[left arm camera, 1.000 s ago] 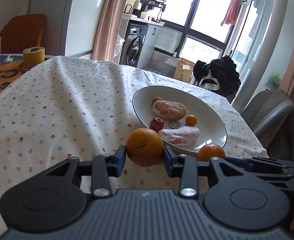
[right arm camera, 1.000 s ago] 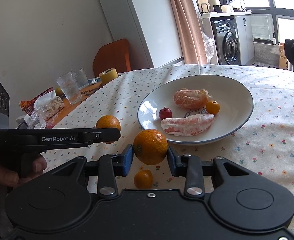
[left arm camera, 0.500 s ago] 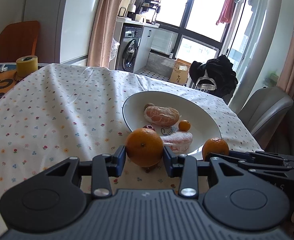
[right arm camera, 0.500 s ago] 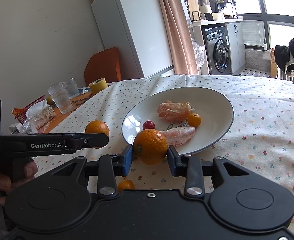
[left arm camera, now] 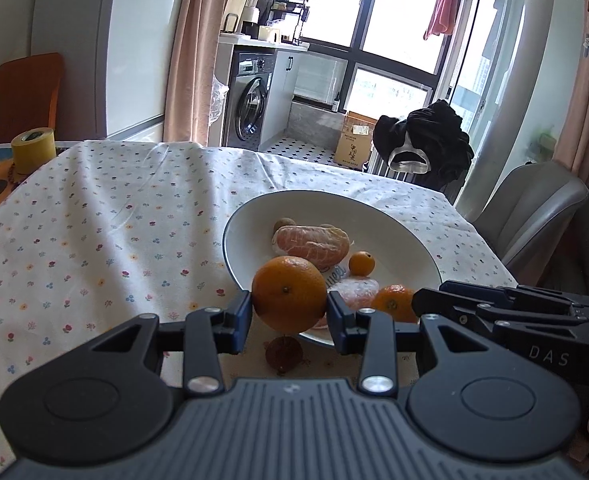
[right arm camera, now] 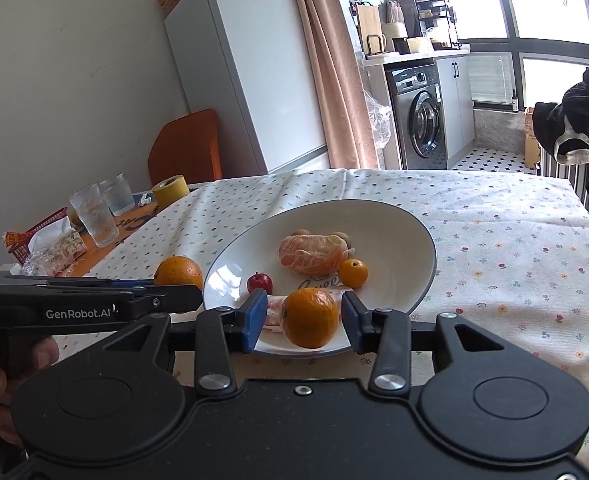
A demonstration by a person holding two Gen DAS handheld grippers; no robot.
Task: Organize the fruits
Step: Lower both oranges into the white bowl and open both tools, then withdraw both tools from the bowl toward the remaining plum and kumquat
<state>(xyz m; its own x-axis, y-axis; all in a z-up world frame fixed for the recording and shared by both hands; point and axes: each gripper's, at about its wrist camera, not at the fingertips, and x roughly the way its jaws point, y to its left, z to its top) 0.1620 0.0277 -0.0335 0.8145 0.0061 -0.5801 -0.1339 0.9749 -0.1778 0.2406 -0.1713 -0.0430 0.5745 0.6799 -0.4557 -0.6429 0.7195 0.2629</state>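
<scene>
The left tongs [left arm camera: 289, 309] pinch the left orange [left arm camera: 289, 294] above the flowered counter [left arm camera: 94, 240], just short of the plate [left arm camera: 398, 236] and its near-left rim. The right tongs [right arm camera: 304, 318] stand spread around the right orange [right arm camera: 310, 317], which sits inside the near rim with a gap showing at the left pad. The plate's far half gives bare room, while the pale peeled segment [left arm camera: 354, 288] is mostly hidden behind both oranges, and a small dark fruit [left arm camera: 282, 354] on the cloth is too shadowed to identify.
</scene>
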